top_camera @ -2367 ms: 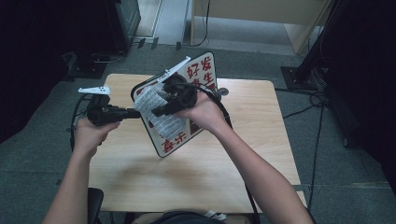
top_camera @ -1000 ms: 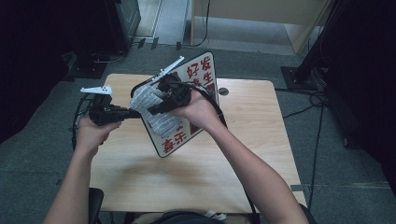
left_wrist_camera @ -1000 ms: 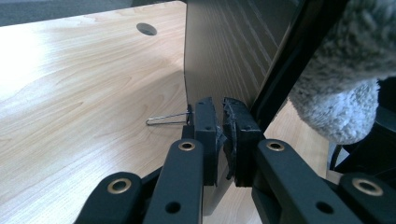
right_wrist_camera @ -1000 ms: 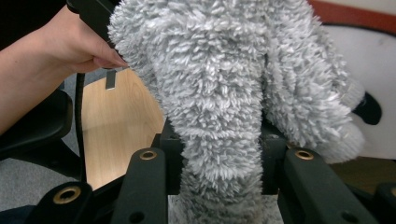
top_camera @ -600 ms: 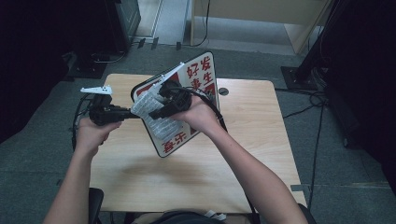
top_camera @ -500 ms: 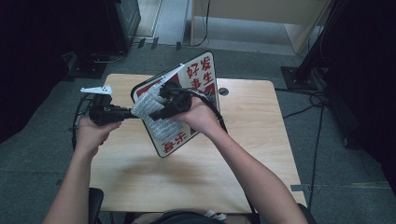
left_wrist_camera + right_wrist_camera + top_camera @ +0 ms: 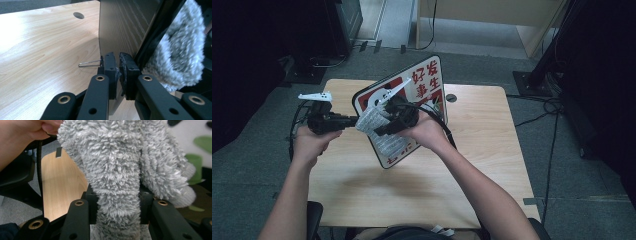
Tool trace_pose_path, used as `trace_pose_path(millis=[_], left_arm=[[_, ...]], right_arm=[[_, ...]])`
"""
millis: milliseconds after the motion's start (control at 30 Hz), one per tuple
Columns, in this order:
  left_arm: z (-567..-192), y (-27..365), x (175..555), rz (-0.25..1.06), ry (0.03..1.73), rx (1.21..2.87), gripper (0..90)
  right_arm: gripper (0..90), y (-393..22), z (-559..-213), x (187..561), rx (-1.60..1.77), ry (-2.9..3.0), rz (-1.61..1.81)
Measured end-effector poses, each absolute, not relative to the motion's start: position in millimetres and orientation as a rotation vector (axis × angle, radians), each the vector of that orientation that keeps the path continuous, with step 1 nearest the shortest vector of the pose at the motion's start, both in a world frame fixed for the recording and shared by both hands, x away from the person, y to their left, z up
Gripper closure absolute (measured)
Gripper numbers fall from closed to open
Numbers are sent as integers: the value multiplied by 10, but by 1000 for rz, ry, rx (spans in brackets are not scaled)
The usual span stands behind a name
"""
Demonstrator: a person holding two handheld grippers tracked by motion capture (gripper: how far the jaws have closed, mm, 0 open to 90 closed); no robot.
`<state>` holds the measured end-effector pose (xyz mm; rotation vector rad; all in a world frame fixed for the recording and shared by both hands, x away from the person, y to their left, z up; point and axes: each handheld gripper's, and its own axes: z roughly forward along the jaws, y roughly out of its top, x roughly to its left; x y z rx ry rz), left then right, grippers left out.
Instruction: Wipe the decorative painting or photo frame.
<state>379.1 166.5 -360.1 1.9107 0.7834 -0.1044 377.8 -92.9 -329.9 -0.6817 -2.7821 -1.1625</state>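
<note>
A framed sign [image 7: 427,80] with red characters stands tilted on the table. In the left gripper view its wood-grain back [image 7: 120,25] rises just ahead. My left gripper [image 7: 353,120] [image 7: 119,72] is shut on the sign's left edge, one pad on each face. My right gripper [image 7: 381,130] [image 7: 116,205] is shut on a grey fluffy cloth [image 7: 373,121] [image 7: 117,170]. The cloth lies against the sign's front face near the left gripper, and it also shows at the right as a grey tuft [image 7: 180,50]. A green and white picture on the sign [image 7: 197,157] shows behind the cloth.
The light wooden table [image 7: 492,150] has a round cable hole [image 7: 451,98] behind the sign. A thin wire clip [image 7: 88,63] lies on the tabletop by the sign's back. Black stands and cables [image 7: 552,65] sit on the floor to the right.
My right gripper has slid down the sign's face toward the near edge with the cloth. The left gripper and the sign have stayed put.
</note>
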Motion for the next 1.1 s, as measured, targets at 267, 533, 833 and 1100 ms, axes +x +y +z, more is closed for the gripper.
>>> trace_pose_path(millis=[267, 533, 833, 1100], left_arm=[[-3599, 1668, 3790, -102, 781, 1912, 847], [-3598, 1671, 3789, -103, 781, 1909, 847], [-3600, 1670, 3789, -102, 780, 1907, 846], [-3600, 1670, 3789, -102, 780, 1906, 846]], right_arm=[[648, -951, -3461, 3741, -674, -2774, -1153], [648, -973, -3617, 3705, -686, -2756, -1143], [648, -998, -3786, 3673, -689, -2748, -1128], [649, -1015, -3884, 3657, -682, -2748, -1120]])
